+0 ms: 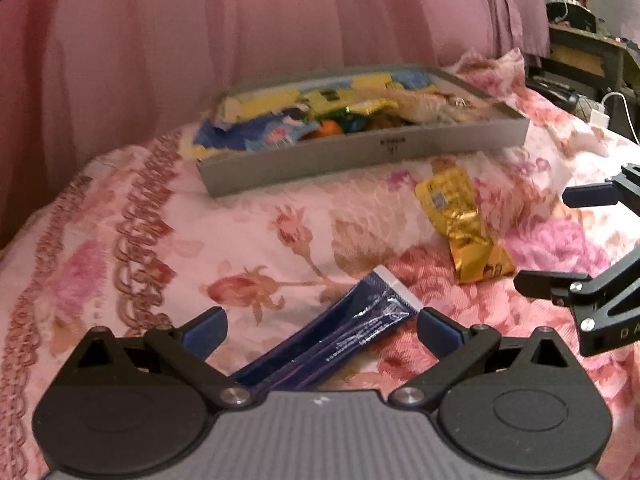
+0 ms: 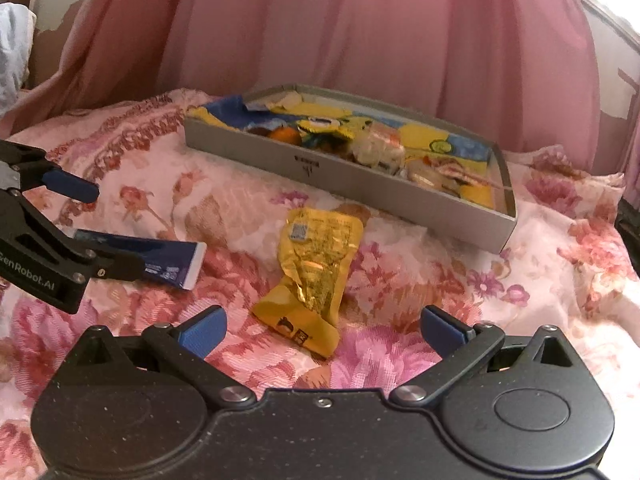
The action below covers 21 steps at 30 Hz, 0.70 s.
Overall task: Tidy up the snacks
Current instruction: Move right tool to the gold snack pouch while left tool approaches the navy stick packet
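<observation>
A dark blue snack packet (image 1: 328, 344) lies on the floral bedspread between the spread fingers of my left gripper (image 1: 322, 330), which is open and not closed on it. A crumpled yellow-gold packet (image 2: 316, 272) lies just ahead of my right gripper (image 2: 322, 328), also open, with the packet's near end between the fingertips. Behind both sits a shallow grey tray (image 1: 360, 156) holding several yellow, blue and clear wrapped snacks. The right wrist view shows the left gripper (image 2: 102, 228) straddling the blue packet (image 2: 172, 260). The right gripper (image 1: 568, 240) shows at the right edge beside the yellow packet (image 1: 464, 220).
A pink curtain (image 2: 360, 32) hangs close behind the tray (image 2: 360, 184). The bedspread (image 1: 200, 248) is soft and rumpled, sloping away at the left. Dark furniture with a white charger (image 1: 598, 118) stands beyond the bed at the far right.
</observation>
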Each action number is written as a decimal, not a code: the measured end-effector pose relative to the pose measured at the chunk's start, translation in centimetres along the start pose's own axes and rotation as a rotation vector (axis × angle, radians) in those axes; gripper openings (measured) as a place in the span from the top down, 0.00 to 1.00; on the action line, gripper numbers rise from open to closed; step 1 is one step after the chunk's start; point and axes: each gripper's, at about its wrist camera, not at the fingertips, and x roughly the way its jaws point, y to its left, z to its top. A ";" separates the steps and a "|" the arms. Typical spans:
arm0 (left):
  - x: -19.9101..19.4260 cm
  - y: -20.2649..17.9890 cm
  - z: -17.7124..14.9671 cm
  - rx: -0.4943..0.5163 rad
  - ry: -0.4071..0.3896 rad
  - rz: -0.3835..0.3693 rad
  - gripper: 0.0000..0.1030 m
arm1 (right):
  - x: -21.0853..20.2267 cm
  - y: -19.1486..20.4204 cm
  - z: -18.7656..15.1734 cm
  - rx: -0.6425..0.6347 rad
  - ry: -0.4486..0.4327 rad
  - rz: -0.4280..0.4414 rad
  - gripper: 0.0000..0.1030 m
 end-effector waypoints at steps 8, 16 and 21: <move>2.9 0.9 -1.2 0.022 0.097 -0.012 0.00 | 3.1 0.1 -0.4 0.067 0.018 0.035 0.01; 3.3 1.6 -0.9 -0.025 0.147 -0.019 0.00 | 5.7 -0.7 -0.4 0.178 0.068 0.104 0.10; 3.6 2.0 -0.1 -0.095 0.213 -0.059 0.01 | 6.4 -1.3 0.2 0.225 0.069 0.127 0.15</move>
